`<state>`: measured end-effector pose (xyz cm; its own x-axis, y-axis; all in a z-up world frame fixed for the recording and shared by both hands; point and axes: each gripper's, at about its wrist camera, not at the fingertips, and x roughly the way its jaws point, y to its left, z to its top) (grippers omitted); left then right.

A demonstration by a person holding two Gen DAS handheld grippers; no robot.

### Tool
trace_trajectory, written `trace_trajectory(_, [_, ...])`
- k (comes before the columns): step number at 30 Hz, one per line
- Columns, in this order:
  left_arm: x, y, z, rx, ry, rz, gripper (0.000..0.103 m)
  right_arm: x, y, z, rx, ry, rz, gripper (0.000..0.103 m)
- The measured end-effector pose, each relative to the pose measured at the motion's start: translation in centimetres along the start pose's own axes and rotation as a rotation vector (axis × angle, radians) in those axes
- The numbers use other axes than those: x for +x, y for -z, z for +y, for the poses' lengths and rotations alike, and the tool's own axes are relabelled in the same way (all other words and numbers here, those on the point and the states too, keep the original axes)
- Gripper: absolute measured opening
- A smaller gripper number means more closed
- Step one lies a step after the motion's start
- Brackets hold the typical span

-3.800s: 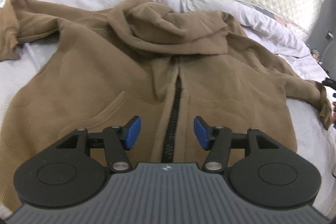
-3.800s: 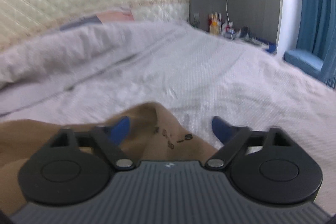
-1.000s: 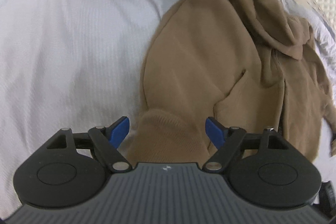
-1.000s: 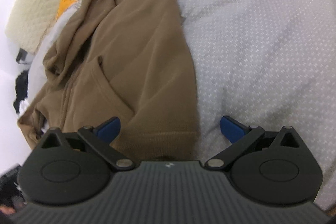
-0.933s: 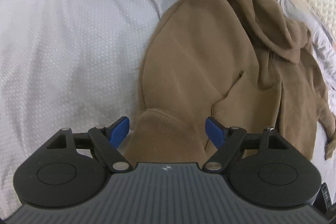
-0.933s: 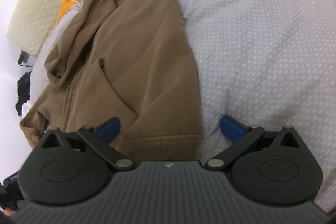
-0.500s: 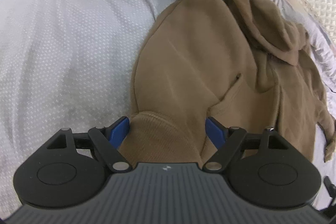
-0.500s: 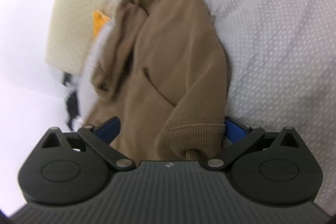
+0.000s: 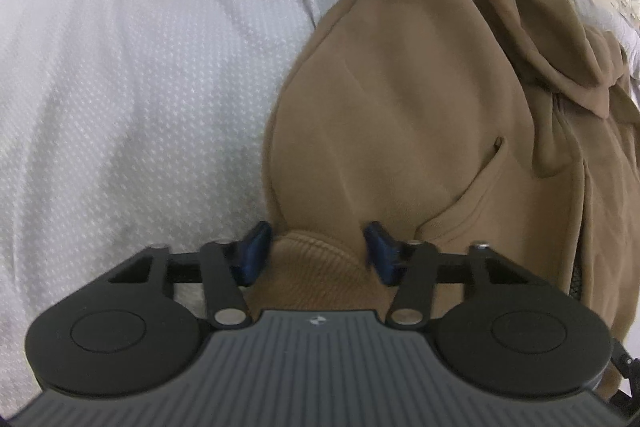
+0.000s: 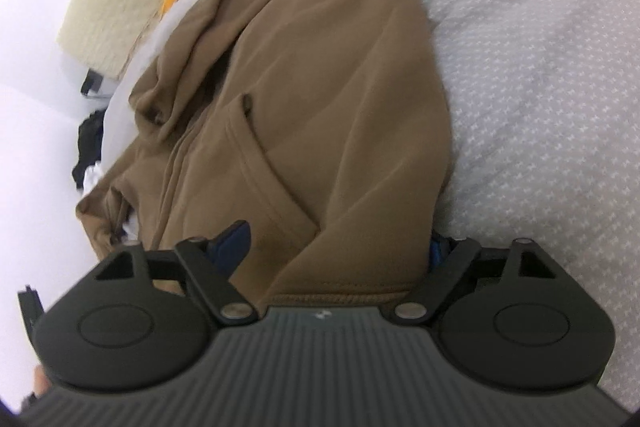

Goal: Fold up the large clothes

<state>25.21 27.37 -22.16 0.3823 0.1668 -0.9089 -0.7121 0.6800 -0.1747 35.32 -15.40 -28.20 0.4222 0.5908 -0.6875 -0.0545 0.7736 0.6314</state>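
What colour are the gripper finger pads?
Blue pads; clearest in the left wrist view, either side of the brown hoodie's hem.

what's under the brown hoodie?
The brown hoodie lies spread on the white bedspread, which shows all around it. Whatever lies beneath the fabric itself is covered.
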Motion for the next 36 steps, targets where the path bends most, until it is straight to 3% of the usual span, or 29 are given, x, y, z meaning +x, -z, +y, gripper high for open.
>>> trace_trajectory(1, [-0.3, 0.0, 0.0, 0.009, 0.002, -0.016, 0.039, -0.2, 0.1, 0.1, -0.007, 0.033, -0.008, 0.054])
trace_trajectory(2, [-0.6, 0.1, -0.1, 0.023, 0.01, -0.033, 0.034, -0.4, 0.2, 0.0, -0.005, 0.053, -0.018, 0.045])
trace_trajectory(3, [-1.0, 0.2, -0.3, 0.036, 0.017, -0.047, 0.028, -0.5, 0.2, -0.1, -0.001, 0.06, -0.024, 0.029])
trace_trajectory(6, [-2.6, 0.4, -0.5, 0.059, 0.046, -0.085, 0.017, -1.9, 0.2, 0.1, -0.003, 0.024, -0.067, 0.019])
trace_trajectory(11, [-6.1, 0.6, 1.6, 0.014, 0.146, -0.104, 0.012, -5.5, 0.1, 2.3, -0.146, 0.077, -0.136, 0.015])
trace_trajectory(15, [-8.8, 0.5, 3.1, -0.016, 0.215, -0.11, 0.012, -7.9, -0.5, 3.5, -0.179, 0.074, -0.158, 0.012])
trace_trajectory(25, [-13.7, 2.6, 6.1, 0.03, 0.274, -0.06, 0.011, -13.5, 1.9, 4.2, -0.242, 0.098, -0.146, 0.012])
trace_trajectory(29, [-14.3, 4.0, 6.8, 0.081, 0.26, -0.049, 0.012, -14.0, 3.1, 2.8, -0.162, 0.135, -0.093, 0.014])
trace_trajectory(31, [-14.5, 4.2, 6.1, 0.114, 0.232, -0.074, 0.014, -13.4, 3.5, 2.8, -0.162, 0.161, -0.076, 0.016])
trace_trajectory(34, [-14.4, 4.1, 5.2, 0.137, 0.22, -0.042, 0.021, -12.7, 3.5, 2.9, -0.151, 0.183, -0.061, 0.024])
trace_trajectory(35, [-14.4, 4.1, 5.2, 0.145, 0.214, -0.017, 0.025, -12.7, 3.4, 3.0, -0.15, 0.187, -0.058, 0.026])
trace_trajectory(36, [-14.3, 4.0, 5.0, 0.152, 0.213, -0.002, 0.039, -12.9, 3.5, 3.1, -0.148, 0.193, -0.055, 0.031])
